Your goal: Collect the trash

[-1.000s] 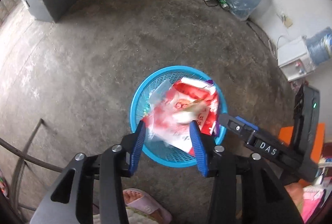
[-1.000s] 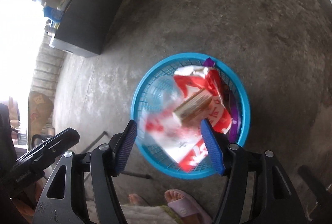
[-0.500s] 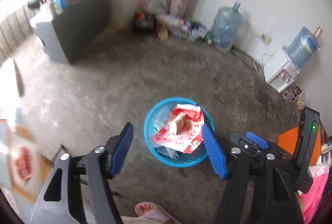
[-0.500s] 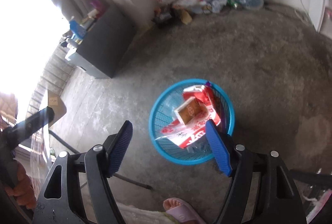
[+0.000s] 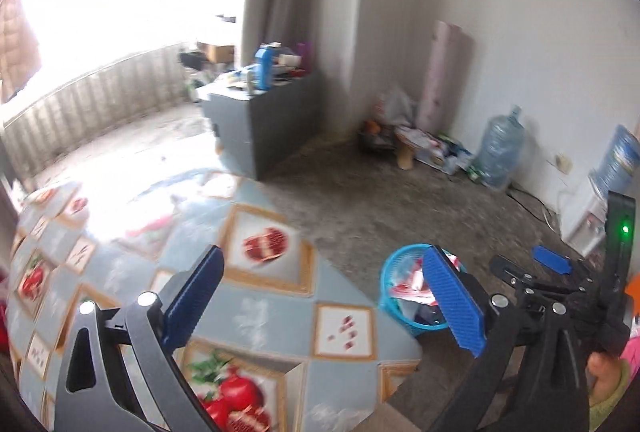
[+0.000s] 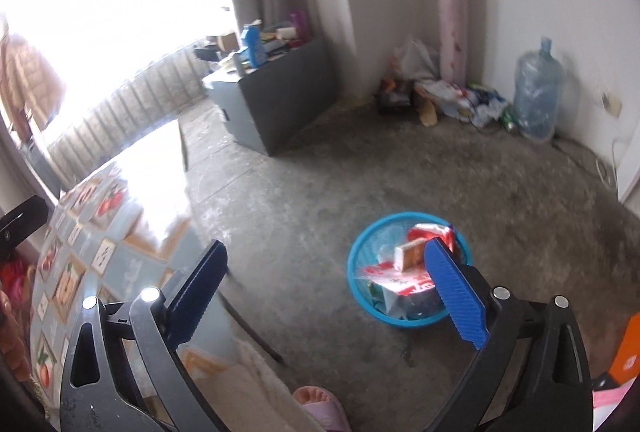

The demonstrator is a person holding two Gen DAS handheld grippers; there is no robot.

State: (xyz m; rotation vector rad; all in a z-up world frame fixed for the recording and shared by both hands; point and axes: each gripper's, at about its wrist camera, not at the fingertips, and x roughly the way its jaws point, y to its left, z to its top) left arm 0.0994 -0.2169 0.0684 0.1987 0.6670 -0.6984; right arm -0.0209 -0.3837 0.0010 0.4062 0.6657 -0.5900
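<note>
A blue mesh basket (image 6: 356, 260) stands on the concrete floor, holding red-and-white wrappers (image 6: 404, 278) and a small brown packet (image 6: 410, 256). My right gripper (image 6: 326, 294) hangs high above and back from it, its jaws opening with nothing between the blue pads (image 6: 456, 296). In the left wrist view the basket (image 5: 386, 284) lies partly behind one pad (image 5: 452, 300). My left gripper (image 5: 322, 298) is above a table corner, jaws opening, nothing between them. The right gripper (image 5: 520, 264) shows at the right edge, a hand below it.
A table with a pomegranate-print cloth (image 5: 272, 272) fills the lower left, its dark leg (image 6: 252, 328) slanting to the floor. A foot in a pink slipper (image 6: 320, 404) is near. A grey cabinet (image 6: 276, 104), a water jug (image 6: 536, 100) and wall clutter (image 6: 448, 100) stand far back.
Both grippers rose and drew back from the basket, tilting up toward the room. Their jaws widened. The wrappers stayed in the basket, and the table came into view.
</note>
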